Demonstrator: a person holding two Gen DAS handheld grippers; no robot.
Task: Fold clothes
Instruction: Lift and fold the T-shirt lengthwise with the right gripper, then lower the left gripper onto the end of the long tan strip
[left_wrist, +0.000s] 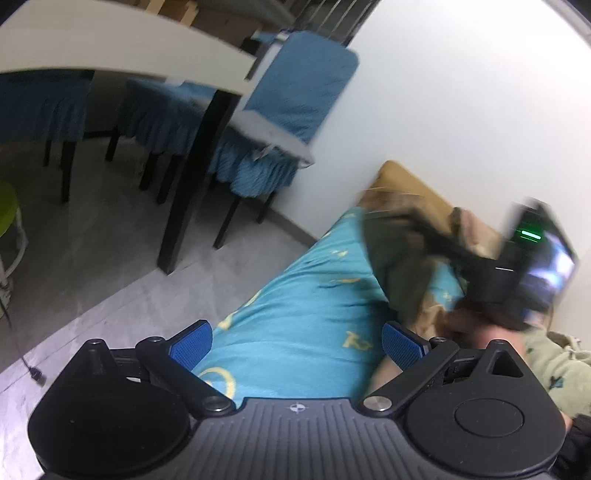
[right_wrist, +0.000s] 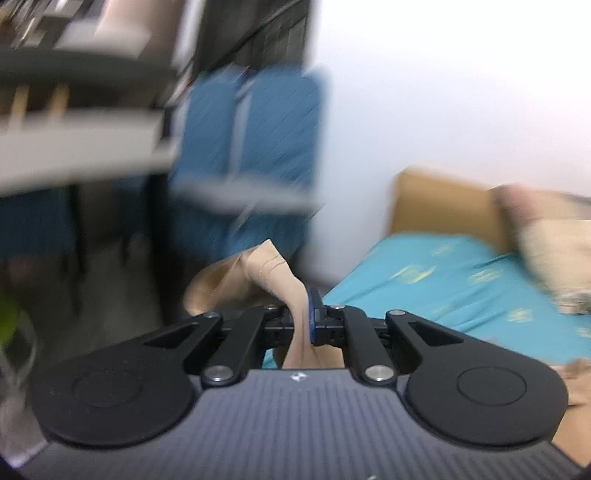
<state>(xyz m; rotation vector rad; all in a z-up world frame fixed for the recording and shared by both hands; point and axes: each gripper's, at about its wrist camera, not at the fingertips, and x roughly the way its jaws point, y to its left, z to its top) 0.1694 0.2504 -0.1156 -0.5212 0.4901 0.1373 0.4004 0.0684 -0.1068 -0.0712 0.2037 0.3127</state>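
Right gripper (right_wrist: 309, 319) is clamped on a beige garment (right_wrist: 258, 273): in the right wrist view the 2 blue pads are pressed together with a fold of the cloth pinched between them, the rest bunching up ahead and left of the fingertips and running back under the tool body. Left gripper (left_wrist: 297, 345) stands wide apart, nothing between its blue pads (left_wrist: 192, 345), only the turquoise bedsheet (left_wrist: 295, 295) ahead of it.

Left wrist view adds what the right one can't: the right gripper (left_wrist: 436, 240) seen from outside, blurred, up and to the right of the left tool, with dark olive-looking cloth (left_wrist: 395, 266) hanging from it over the sheet (colour differs between views, likely lighting and blur), and its lit screen (left_wrist: 546, 266) at the back. A person's sleeve in pale green print (left_wrist: 554, 362) sits just right of the left tool.

Right wrist view alone shows a cream pillow (right_wrist: 554, 243) far right on the sheet (right_wrist: 461, 280).

Both views: blue-covered chair (left_wrist: 303, 85) and white table (left_wrist: 110, 40) ahead-left, tan headboard (right_wrist: 443, 203) against the wall.
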